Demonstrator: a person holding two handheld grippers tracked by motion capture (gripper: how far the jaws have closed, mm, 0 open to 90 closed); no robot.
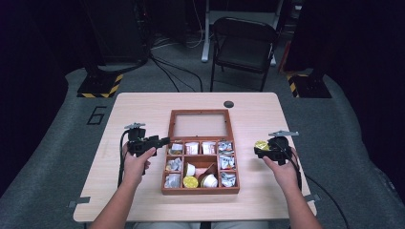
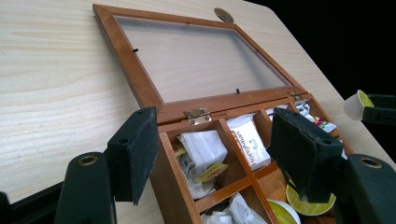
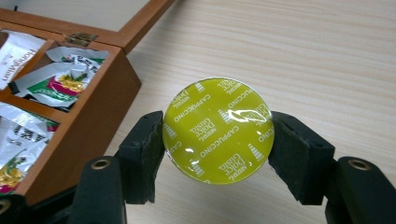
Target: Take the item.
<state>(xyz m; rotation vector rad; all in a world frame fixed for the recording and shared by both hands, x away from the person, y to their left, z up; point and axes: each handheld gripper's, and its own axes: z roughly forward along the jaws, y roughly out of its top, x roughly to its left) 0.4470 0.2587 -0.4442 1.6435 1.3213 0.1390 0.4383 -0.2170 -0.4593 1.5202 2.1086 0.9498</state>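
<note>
The right claw (image 3: 217, 140) is clamped on a capsule (image 3: 218, 130), its two black pads pressing the rim from either side; the yellow-green foil lid, printed CAPPUCCINO, faces the camera. In the high view this claw (image 1: 261, 149) holds the capsule (image 1: 261, 144) above bare counter (image 1: 138, 107), just right of the box (image 1: 200, 190) and apart from it. The right hand (image 1: 282, 171) grips the handle from below.

The left claw (image 2: 219, 154) stands apart with nothing between its pads, straddling the box's near corner (image 2: 173, 182). From above, the left claw (image 1: 165, 140) sits at the box's left edge, held by the left hand (image 1: 135, 164).

The wooden box lies in the middle of the counter, its glass lid (image 1: 199, 125) open and laid flat behind it. Its compartments hold tea bags (image 2: 203, 147) in white and silver wrappers, and more capsules (image 1: 190, 182) sit in the front middle cells. A small dark disc (image 1: 229, 104) lies on the counter beyond the lid. A folding chair (image 1: 244, 43) stands on the floor behind the counter.
</note>
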